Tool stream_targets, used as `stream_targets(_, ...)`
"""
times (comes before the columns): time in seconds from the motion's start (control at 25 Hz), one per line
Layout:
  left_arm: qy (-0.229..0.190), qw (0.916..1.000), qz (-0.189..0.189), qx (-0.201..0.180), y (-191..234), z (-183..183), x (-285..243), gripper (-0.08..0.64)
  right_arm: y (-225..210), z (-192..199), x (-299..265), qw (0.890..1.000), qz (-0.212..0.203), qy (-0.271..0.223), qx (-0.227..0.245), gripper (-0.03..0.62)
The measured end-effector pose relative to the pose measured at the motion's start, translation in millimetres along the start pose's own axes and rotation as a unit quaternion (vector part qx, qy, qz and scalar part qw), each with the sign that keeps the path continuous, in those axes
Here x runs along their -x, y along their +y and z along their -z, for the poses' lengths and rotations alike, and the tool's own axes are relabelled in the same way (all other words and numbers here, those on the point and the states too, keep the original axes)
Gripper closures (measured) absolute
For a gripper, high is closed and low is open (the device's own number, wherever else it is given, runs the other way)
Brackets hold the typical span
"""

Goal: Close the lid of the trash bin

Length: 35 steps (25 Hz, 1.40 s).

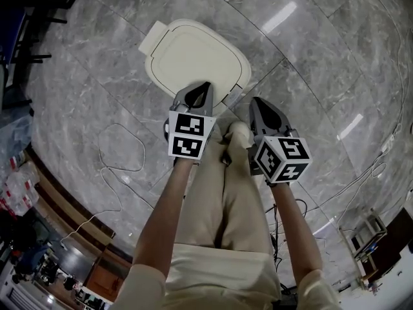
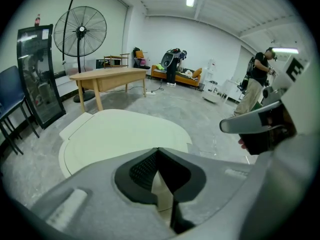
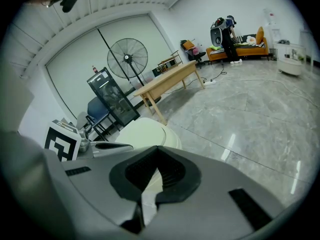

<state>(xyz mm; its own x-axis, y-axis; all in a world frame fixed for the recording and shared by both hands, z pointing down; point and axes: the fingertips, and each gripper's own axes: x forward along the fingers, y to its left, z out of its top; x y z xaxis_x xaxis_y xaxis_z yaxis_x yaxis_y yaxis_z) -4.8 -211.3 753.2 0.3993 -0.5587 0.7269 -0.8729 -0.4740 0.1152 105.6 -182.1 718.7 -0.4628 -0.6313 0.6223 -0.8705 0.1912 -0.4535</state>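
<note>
The trash bin (image 1: 193,57) stands on the grey marble floor with its cream lid lying flat on top. My left gripper (image 1: 205,86) hangs over the bin's near edge, its jaws shut tip to tip with nothing between them. In the left gripper view the lid (image 2: 120,134) spreads just beyond the left gripper (image 2: 159,150). My right gripper (image 1: 258,102) is to the right of the bin, over bare floor, also shut and empty. In the right gripper view the bin (image 3: 142,133) sits ahead and left of the right gripper (image 3: 159,149).
My own legs and shoes (image 1: 226,141) stand just behind the bin. A thin cable (image 1: 119,150) loops on the floor to the left. Farther off are a wooden table (image 2: 107,76), a standing fan (image 2: 80,29), a blue chair (image 2: 10,104) and a person (image 2: 257,81).
</note>
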Motion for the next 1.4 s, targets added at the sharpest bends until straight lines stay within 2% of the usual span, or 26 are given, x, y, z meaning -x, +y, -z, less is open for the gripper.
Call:
stream_targets(0.16,-0.012,0.9998,0.013,0.008,1.1,1.7,-0.8,0.537,0.8,-1.0,-6.2,1.0,0.001,0.0,-0.004,0.588)
stream_targets(0.28,-0.011,0.9998,0.014,-0.005,0.5,1.2,-1.5,0.537,2.8,-3.4,-10.5,1.0,-0.001,0.0,-0.002,0.588)
stream_targets(0.64,-0.003,0.9997,0.022,-0.007,-0.5,4.7,-4.4,0.538,6.7,-2.8,-12.4,1.0,0.0,0.002,-0.004,0.588)
stream_targets(0.8,0.002,0.9997,0.022,0.007,0.9,5.0,-4.1,0.537,7.7,-4.3,-10.2,1.0,0.003,0.002,-0.005,0.588)
stream_targets(0.88,0.005,0.9992,0.034,0.018,-1.9,2.7,-2.7,0.537,9.6,-6.4,-7.3,1.0,0.003,0.004,-0.002,0.588)
stream_targets(0.96,-0.001,0.9983,0.05,0.032,-7.9,-4.6,0.5,0.537,12.7,-9.7,-4.1,1.0,0.0,0.01,0.009,0.588)
stream_targets(1.24,-0.007,0.9962,0.071,0.049,-30.4,-28.4,37.7,0.537,34.6,-34.9,29.4,0.999,-0.008,0.023,0.048,0.588)
stream_targets(1.4,-0.011,0.9955,0.079,0.05,-45.1,-49.8,74.3,0.537,55.0,-54.2,62.1,0.995,-0.021,0.034,0.092,0.588)
